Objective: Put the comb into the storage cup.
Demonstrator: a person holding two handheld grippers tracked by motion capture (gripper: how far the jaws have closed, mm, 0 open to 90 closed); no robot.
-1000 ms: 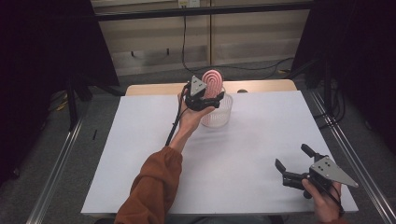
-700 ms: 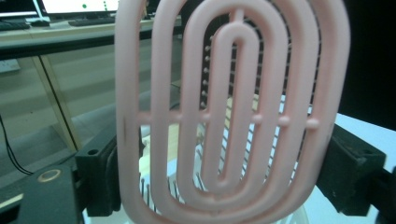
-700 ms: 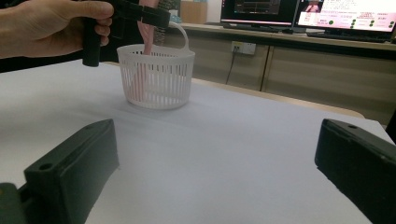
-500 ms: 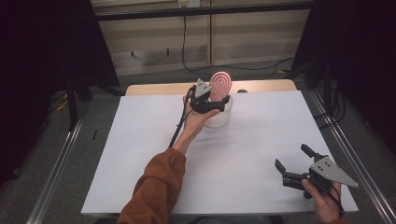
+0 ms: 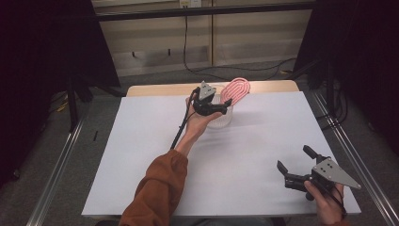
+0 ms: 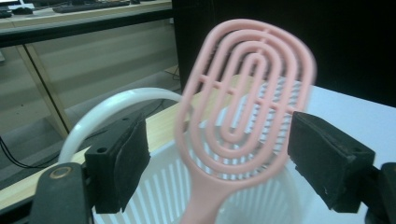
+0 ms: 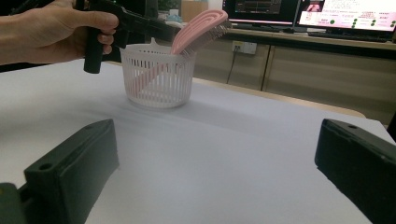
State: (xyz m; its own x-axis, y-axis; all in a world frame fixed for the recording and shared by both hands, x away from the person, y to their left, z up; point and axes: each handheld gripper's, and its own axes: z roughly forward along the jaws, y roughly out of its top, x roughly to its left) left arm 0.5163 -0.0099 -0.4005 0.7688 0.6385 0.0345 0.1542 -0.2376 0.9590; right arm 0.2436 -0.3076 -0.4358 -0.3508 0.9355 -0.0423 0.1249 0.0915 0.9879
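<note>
Two grippers are at work over a white table (image 5: 141, 155), each held in one of the person's hands. At the far middle of the table stands a white slotted basket (image 7: 158, 77), and a pink hairbrush (image 6: 245, 100) sits in it handle down, its oval looped head leaning out over the rim and tilted toward the right side of the table in the high view. The left gripper (image 5: 221, 106) is stretched out to the basket on an arm in a rust-orange sleeve (image 5: 157, 193); it hovers at the basket's near rim, just beside the brush. Seen from the left gripper view, its two black jaws stand wide apart on either side of the brush head, touching nothing, with clear gaps between each pad and the pink loops. The brush head looks slightly blurred there. The right gripper (image 5: 295, 162) sits well apart from the basket, low at the near right corner of the table, held in the person's right hand (image 5: 327, 205). Its jaws are spread wide as well and hold nothing; between them lies bare white tabletop, with the basket and brush farther off.
</note>
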